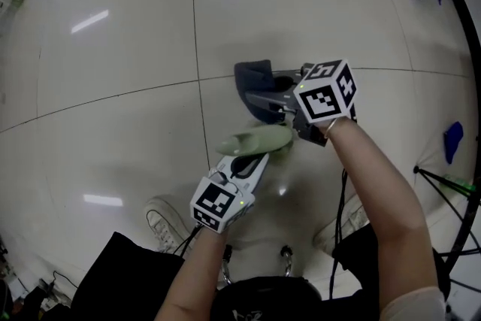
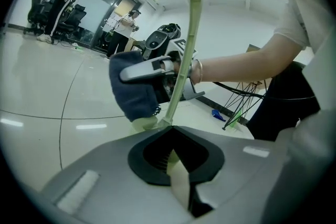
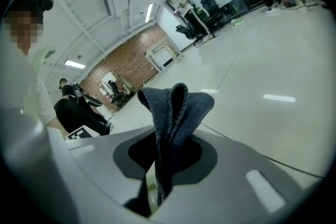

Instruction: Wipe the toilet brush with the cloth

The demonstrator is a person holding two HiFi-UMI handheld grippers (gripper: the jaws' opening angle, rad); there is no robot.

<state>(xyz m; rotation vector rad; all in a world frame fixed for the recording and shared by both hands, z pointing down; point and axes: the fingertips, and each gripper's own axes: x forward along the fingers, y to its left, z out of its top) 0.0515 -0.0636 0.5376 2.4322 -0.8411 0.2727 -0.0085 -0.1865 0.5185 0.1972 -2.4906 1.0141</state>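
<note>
In the head view my left gripper (image 1: 258, 155) is shut on a pale green toilet brush (image 1: 254, 139), which lies across its tips over the white floor. Just beyond it, my right gripper (image 1: 276, 103) is shut on a dark blue cloth (image 1: 252, 79). In the left gripper view the brush's thin green handle (image 2: 188, 39) rises from my left gripper (image 2: 173, 162) and passes the right gripper (image 2: 152, 66), with the cloth (image 2: 132, 89) hanging beside it. In the right gripper view the folded cloth (image 3: 176, 107) stands up out of the right gripper (image 3: 157, 178); a pale green sliver shows between the jaws.
The person's white shoes (image 1: 161, 220) stand on the tiled floor below the grippers. A black tripod (image 1: 451, 195) and a small blue object (image 1: 453, 139) are at the right edge. Cables hang from the right gripper. People and office chairs (image 2: 58, 8) are far off.
</note>
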